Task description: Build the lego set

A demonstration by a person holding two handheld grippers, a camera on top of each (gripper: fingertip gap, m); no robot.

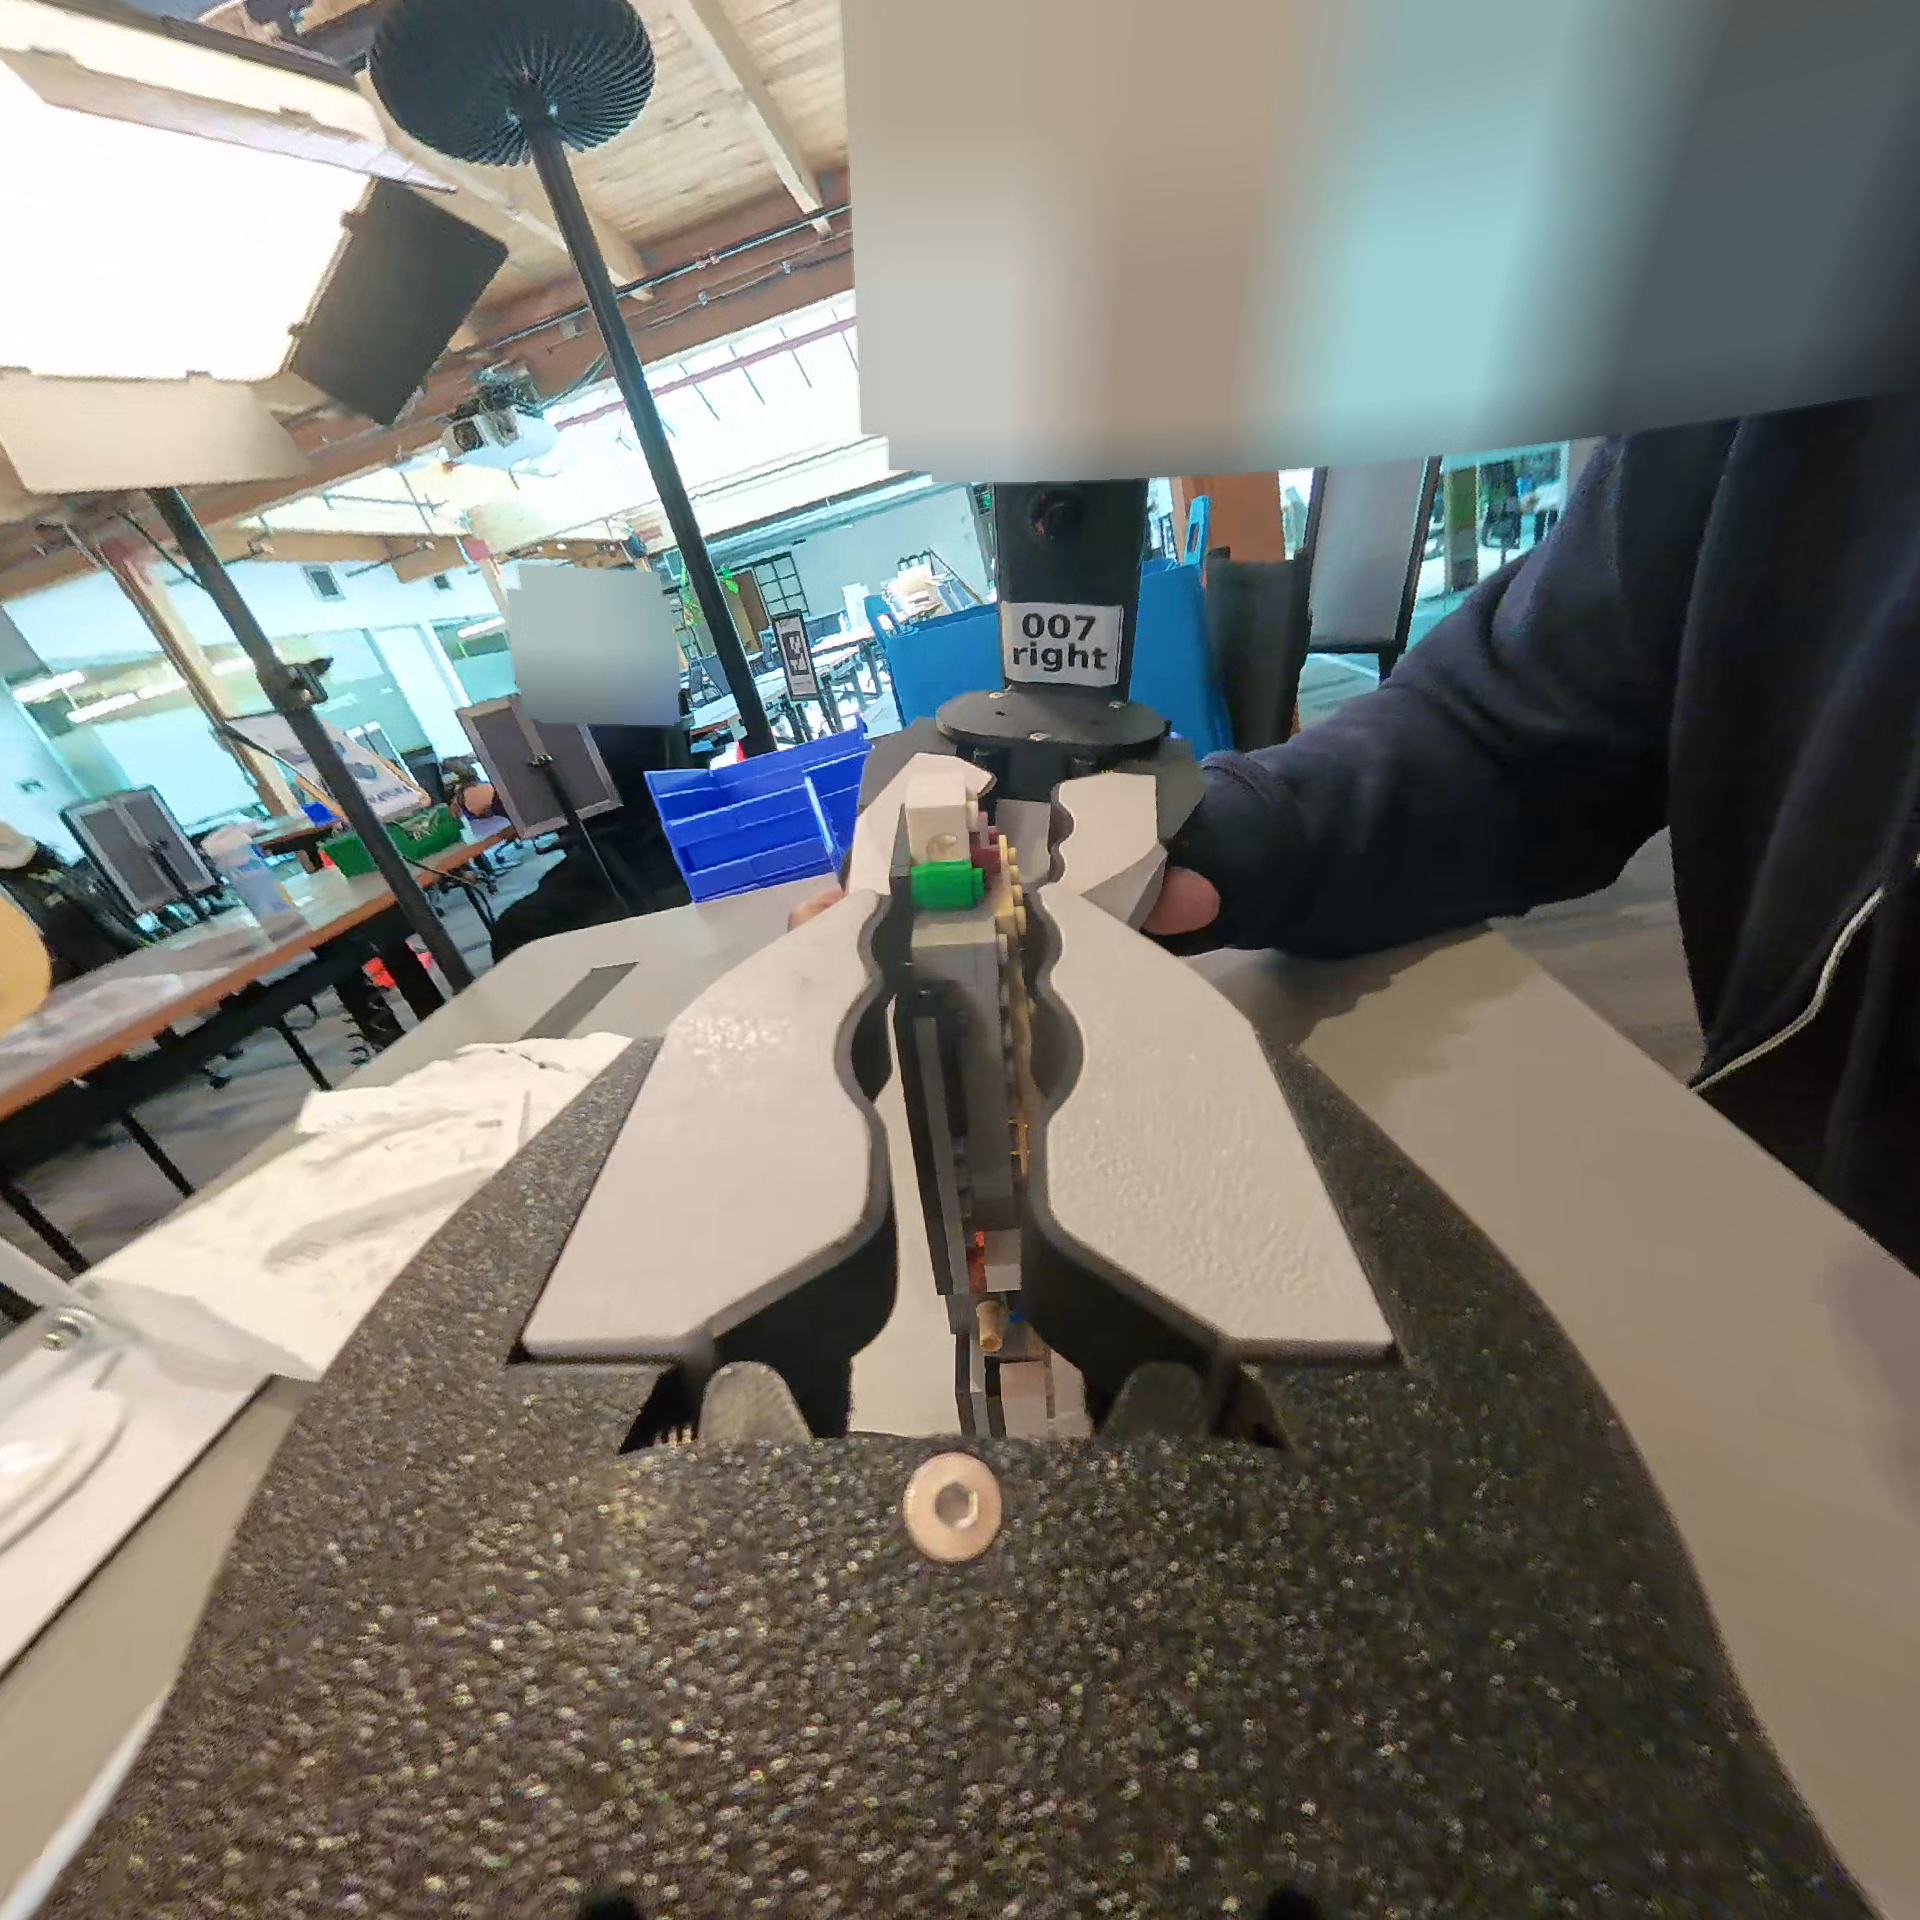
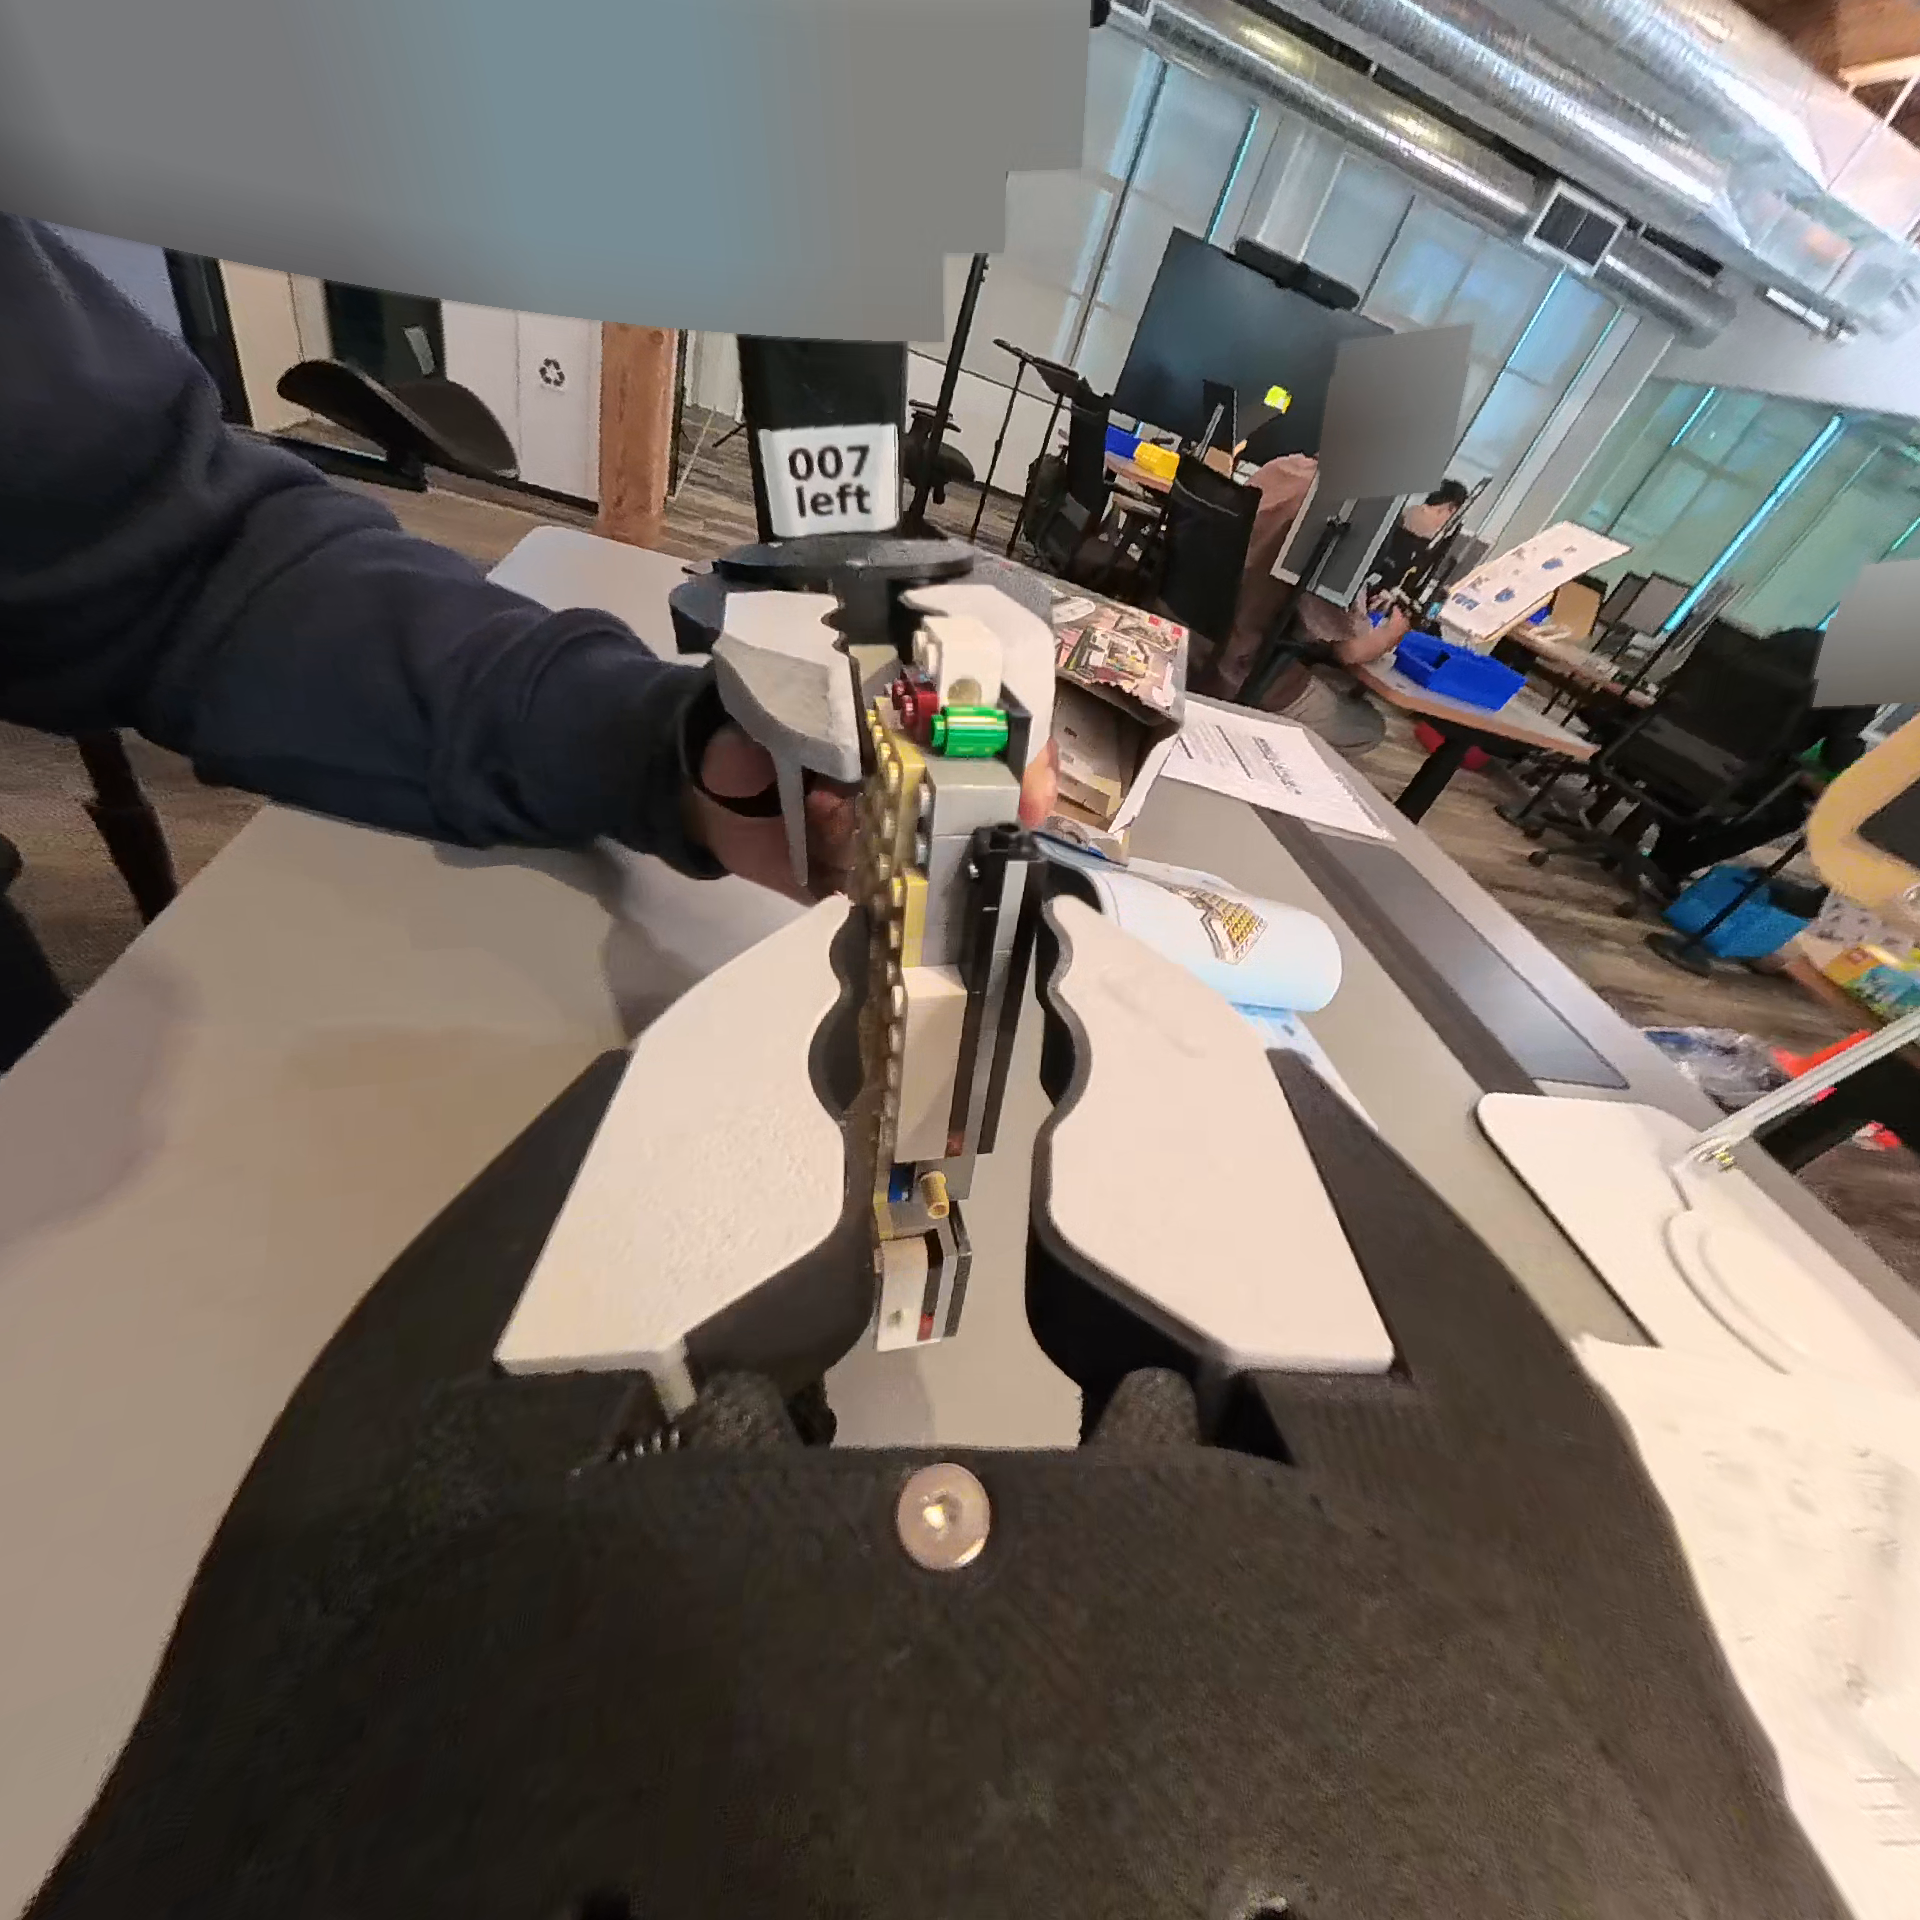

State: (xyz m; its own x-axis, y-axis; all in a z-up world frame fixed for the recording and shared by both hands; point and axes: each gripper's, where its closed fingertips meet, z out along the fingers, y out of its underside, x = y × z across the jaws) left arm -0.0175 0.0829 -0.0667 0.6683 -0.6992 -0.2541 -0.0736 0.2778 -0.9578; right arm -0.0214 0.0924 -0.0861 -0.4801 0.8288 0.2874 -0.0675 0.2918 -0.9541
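1. Left wrist view: a long grey brick-built model (image 1: 961, 1039) is clamped between the left gripper (image 1: 961, 935) fingers, above the grey table (image 1: 1558, 1091).
2. Its far end, by a green piece (image 1: 943, 885), is gripped by the right gripper (image 1: 1013, 831).
3. Right wrist view: the same model (image 2: 940, 997) is seen pinched by the right gripper (image 2: 940, 925); a curled booklet (image 2: 1226, 935) lies just beside.

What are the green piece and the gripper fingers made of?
The green piece looks like shiny hard plastic: it shows bright glints and sits on a studded brick model. The right gripper's fingers look like matte, grainy plastic, perhaps printed; I can't be sure.
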